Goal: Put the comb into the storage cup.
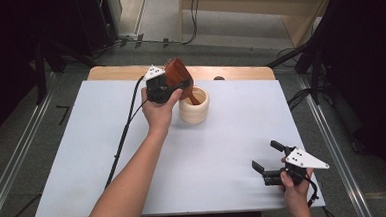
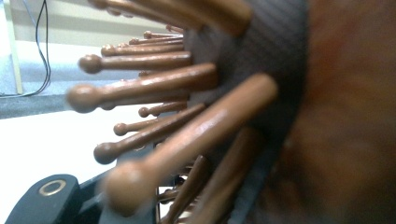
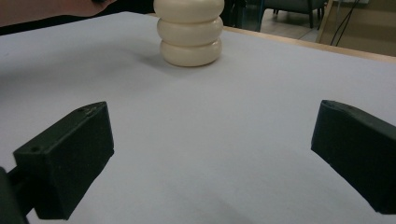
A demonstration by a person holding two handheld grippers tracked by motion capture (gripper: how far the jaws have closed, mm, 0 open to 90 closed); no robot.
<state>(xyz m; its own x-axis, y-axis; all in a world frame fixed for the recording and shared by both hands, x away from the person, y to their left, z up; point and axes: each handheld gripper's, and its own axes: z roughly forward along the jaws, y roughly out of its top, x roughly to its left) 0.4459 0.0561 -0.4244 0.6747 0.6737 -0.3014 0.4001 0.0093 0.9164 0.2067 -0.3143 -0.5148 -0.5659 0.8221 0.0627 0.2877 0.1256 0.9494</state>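
A brown wooden hairbrush leans with its handle down inside a cream ribbed cup at the back middle of the table. My left gripper is shut on the brush just below its head, right beside the cup's rim. In the left gripper view the brush's round-tipped wooden bristles fill the frame very close up, with one black jaw at the lower left. My right gripper rests near the front right edge, open and holding nothing. Its jaws point across bare table toward the cup.
A white sheet covers most of the wooden table. The left gripper's black cable trails across the sheet toward the front left. Cables and stand legs lie on the floor around the table.
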